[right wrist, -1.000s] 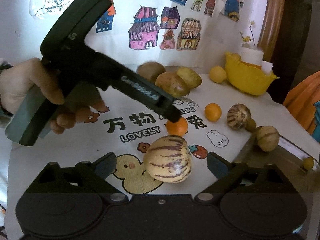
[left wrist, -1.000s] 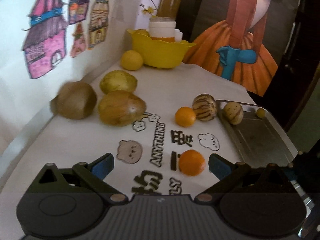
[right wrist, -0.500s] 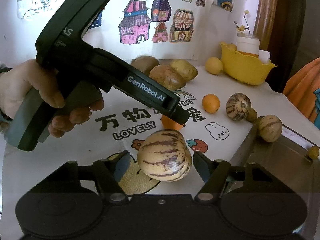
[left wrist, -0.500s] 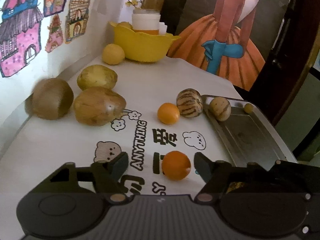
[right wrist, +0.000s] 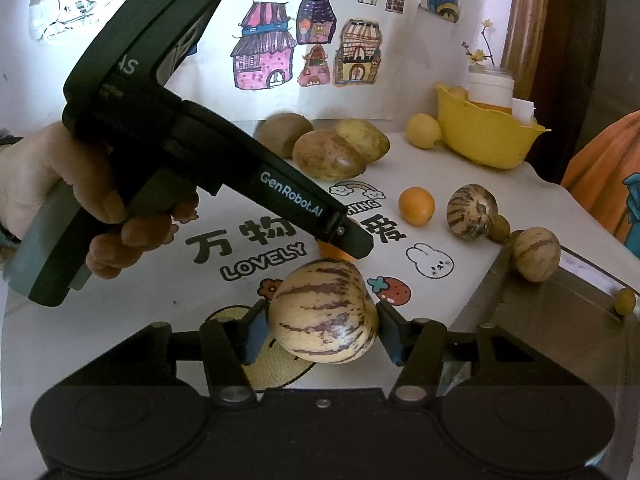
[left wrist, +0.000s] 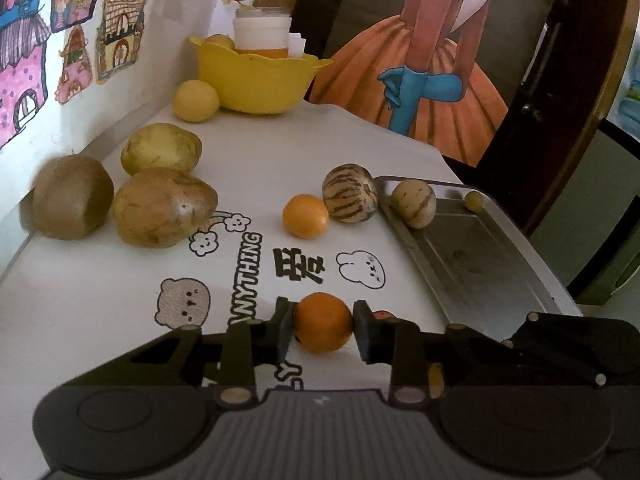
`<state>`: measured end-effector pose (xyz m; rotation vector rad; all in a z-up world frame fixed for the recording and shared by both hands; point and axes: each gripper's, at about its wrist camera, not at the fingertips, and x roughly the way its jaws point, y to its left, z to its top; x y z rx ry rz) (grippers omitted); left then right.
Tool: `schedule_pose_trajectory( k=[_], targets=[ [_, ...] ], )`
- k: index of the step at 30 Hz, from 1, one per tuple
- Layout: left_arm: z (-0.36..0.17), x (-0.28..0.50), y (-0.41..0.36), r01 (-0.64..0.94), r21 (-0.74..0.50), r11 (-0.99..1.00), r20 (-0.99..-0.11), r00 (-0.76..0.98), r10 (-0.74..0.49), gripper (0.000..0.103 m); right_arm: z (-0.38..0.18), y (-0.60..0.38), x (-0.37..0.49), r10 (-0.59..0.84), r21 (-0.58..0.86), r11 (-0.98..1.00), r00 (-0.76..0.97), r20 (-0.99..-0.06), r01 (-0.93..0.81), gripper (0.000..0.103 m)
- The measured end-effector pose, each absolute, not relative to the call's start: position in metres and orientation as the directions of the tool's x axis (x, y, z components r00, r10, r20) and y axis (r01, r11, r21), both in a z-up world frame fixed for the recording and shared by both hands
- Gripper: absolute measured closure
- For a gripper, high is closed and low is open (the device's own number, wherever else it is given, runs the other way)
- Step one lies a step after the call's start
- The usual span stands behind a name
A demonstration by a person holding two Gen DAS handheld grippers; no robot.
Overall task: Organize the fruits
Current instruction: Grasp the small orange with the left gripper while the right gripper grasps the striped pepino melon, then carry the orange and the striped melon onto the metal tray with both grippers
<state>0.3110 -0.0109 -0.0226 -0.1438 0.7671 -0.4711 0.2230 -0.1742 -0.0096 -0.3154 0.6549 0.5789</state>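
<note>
Orange and round, a small citrus fruit [left wrist: 324,322] sits on the white printed cloth of the bench [left wrist: 100,292], clamped between the pads of the left claw [left wrist: 323,330], whose jaws have just been closing and now press on both its sides. In the right wrist view the same claw shows as a long black tool held in a person's hand [right wrist: 52,188], its tip down over that fruit. The right claw [right wrist: 322,326] has also just been closing; its blue-padded fingers [right wrist: 256,332] touch a large cream melon-like fruit with purple stripes [right wrist: 322,316] on either side, near the front edge of the bench.

Farther off on the cloth lie a second small orange fruit [left wrist: 305,216] and, just to its right, a brown-striped round fruit [left wrist: 349,193] beside the rim of a grey metal tray [left wrist: 480,272]. In the tray's far end rest a pale striped fruit [left wrist: 414,203] and a tiny yellow-green one [left wrist: 473,201], apart from each other. At far left, by the wall, are a fuzzy brown kiwi-like fruit [left wrist: 72,202], two tan potato-shaped pieces [left wrist: 164,207], a yellow round fruit [left wrist: 196,101] and a yellow plastic bowl [left wrist: 256,80].
</note>
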Motion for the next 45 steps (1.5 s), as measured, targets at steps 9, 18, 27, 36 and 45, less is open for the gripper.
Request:
schedule_pose_trajectory(
  k=[9, 18, 27, 36, 45],
  targets=[
    [-0.023, 0.310, -0.003, 0.291, -0.341, 0.894, -0.635, 0.630, -0.448, 0.070, -0.010, -0.176, 0.217, 0.407, -0.108, 0.796, 0.659, -0.633, -0.595, 0.046],
    [-0.018, 0.303, -0.001, 0.254, -0.365, 0.896, -0.627, 0.644, -0.438, 0.070, -0.005, -0.182, 0.203, 0.424, -0.120, 0.800, 0.695, -0.581, -0.588, 0.046],
    [-0.005, 0.301, -0.023, 0.263, -0.367, 0.892, -0.593, 0.673, -0.442, 0.070, 0.014, -0.218, 0.191, 0.394, -0.123, 0.838, 0.745, -0.539, -0.532, 0.046],
    [0.001, 0.307, -0.071, 0.300, -0.331, 0.895, -0.559, 0.702, -0.442, 0.070, 0.032, -0.280, 0.198, 0.304, -0.130, 0.898, 0.806, -0.508, -0.420, 0.046],
    [-0.005, 0.322, -0.119, 0.339, -0.321, 0.884, -0.535, 0.705, -0.465, 0.070, 0.035, -0.354, 0.237, 0.192, -0.125, 0.949, 0.843, -0.502, -0.291, 0.046]
  ],
)
